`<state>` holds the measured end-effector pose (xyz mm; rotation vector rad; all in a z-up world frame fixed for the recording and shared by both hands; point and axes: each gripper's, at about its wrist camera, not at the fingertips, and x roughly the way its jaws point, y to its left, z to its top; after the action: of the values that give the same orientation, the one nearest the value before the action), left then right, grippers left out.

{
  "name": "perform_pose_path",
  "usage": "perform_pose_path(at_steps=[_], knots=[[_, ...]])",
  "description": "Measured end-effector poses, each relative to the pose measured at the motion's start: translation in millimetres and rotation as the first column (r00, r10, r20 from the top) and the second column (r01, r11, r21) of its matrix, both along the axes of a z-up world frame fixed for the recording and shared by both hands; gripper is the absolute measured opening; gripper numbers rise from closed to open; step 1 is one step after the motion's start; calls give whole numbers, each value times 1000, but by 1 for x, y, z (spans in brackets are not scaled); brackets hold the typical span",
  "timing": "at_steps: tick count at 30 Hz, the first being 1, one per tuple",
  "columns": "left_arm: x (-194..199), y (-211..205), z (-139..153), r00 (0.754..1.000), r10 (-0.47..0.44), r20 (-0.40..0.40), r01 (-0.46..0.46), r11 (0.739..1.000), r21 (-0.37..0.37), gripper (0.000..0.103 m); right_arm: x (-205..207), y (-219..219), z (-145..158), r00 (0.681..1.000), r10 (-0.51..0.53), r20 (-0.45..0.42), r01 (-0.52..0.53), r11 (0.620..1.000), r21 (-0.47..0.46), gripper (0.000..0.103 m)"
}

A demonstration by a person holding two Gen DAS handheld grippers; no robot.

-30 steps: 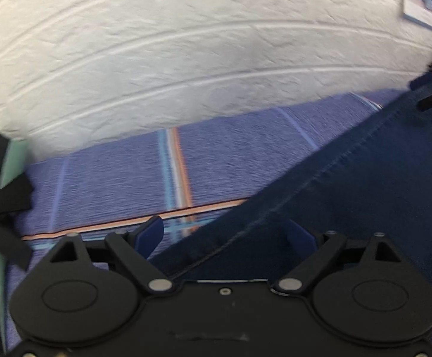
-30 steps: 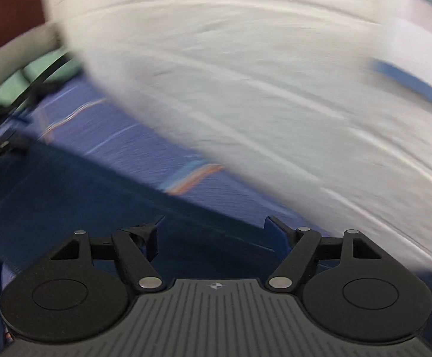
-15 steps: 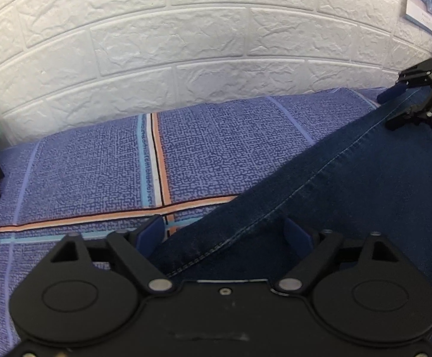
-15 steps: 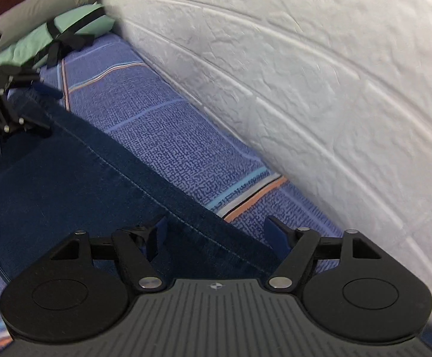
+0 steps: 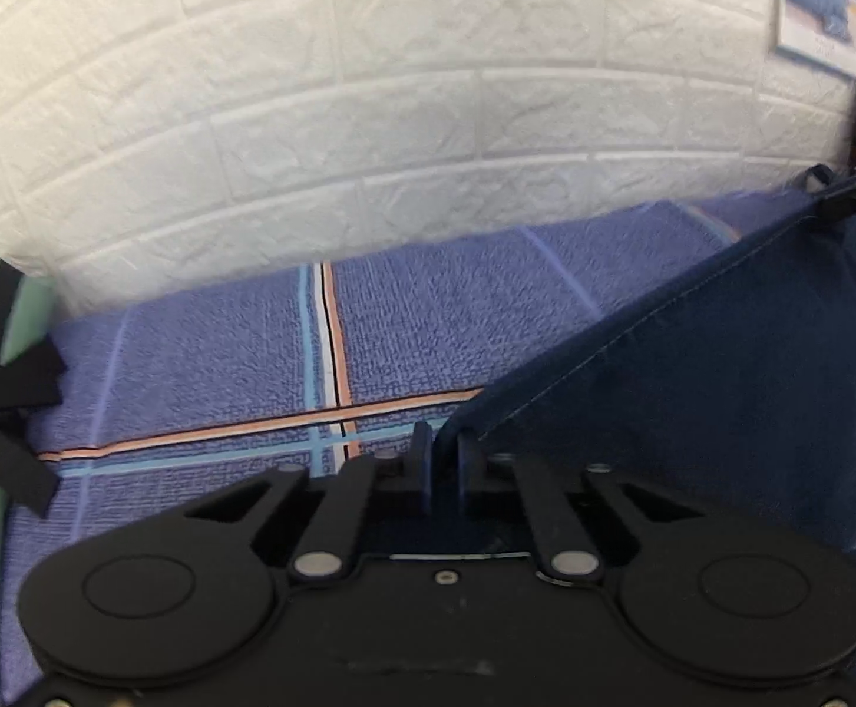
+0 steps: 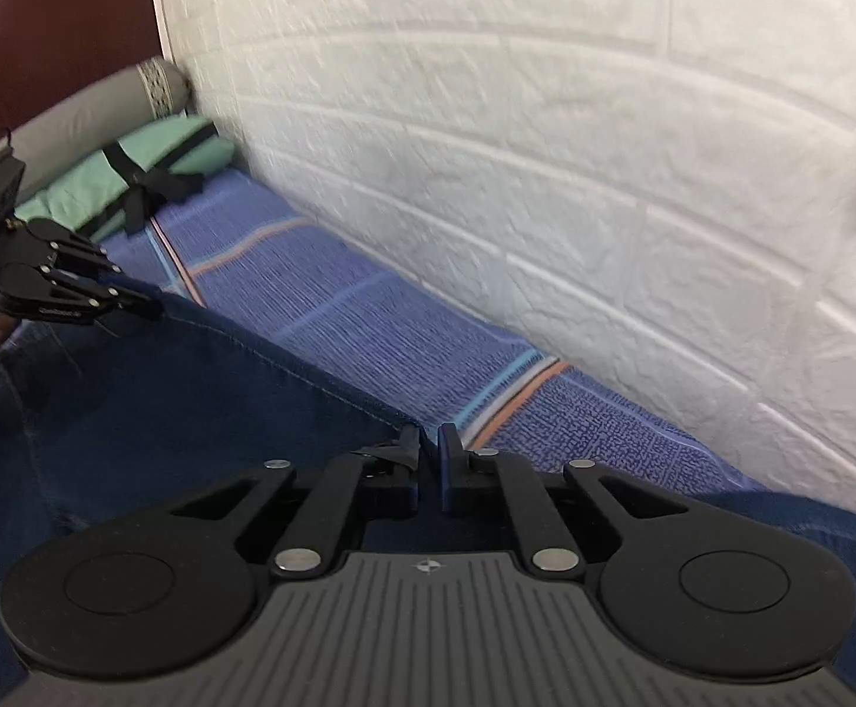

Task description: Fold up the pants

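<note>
Item one, the pants: dark blue denim with pale stitching along the edge. In the left wrist view we find them filling the right side of the frame, one edge drawn taut on a diagonal from lower centre to upper right. In the right wrist view they cover the lower left.

Item two, the left gripper: at lower centre of its own view, its jaws closing and pinching the denim edge between them. We see it again at far left of the right wrist view, nipping the same hem.

Item three, the right gripper: lower centre of its view, jaws closing, pressed onto the stitched edge of the pants.

Item four, the bedsheet: purple-blue with orange, white and light blue stripes, lying under the pants.

Item five, the white brick-pattern wall, across the upper half of both views.

Item six, a mint green cushion with black straps, upper left of the right wrist view.
</note>
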<state>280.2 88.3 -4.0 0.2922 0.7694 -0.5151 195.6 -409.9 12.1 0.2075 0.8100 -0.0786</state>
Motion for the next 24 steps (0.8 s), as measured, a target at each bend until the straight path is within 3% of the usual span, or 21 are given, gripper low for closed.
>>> perform_pose_path(at_steps=[6,11,14,18,20,23,24], knots=[[-62,21,42,995,5,98,5,995,-99,6,-59,58,43,997,10,70,-5,997,-75,8],[-141,42,60,988,0,154,26,986,-164,6,-120,121,48,995,13,99,2,988,-152,8],[-188,53,48,993,15,120,11,977,-214,6,-152,156,36,995,-3,101,22,983,-183,8],[-244,61,10,999,53,-1,-51,966,-253,8,-176,191,1,998,-49,35,55,980,-193,8],[-256,61,-14,994,90,-69,-104,964,-246,12,-180,199,-19,996,-90,1,89,982,-164,8],[-270,69,-31,980,154,-125,-183,945,-270,33,-178,203,-41,989,-141,-33,136,981,-138,10],[-274,73,-29,977,178,-121,-206,937,-283,49,-178,202,-41,987,-160,-19,156,979,-134,10]])
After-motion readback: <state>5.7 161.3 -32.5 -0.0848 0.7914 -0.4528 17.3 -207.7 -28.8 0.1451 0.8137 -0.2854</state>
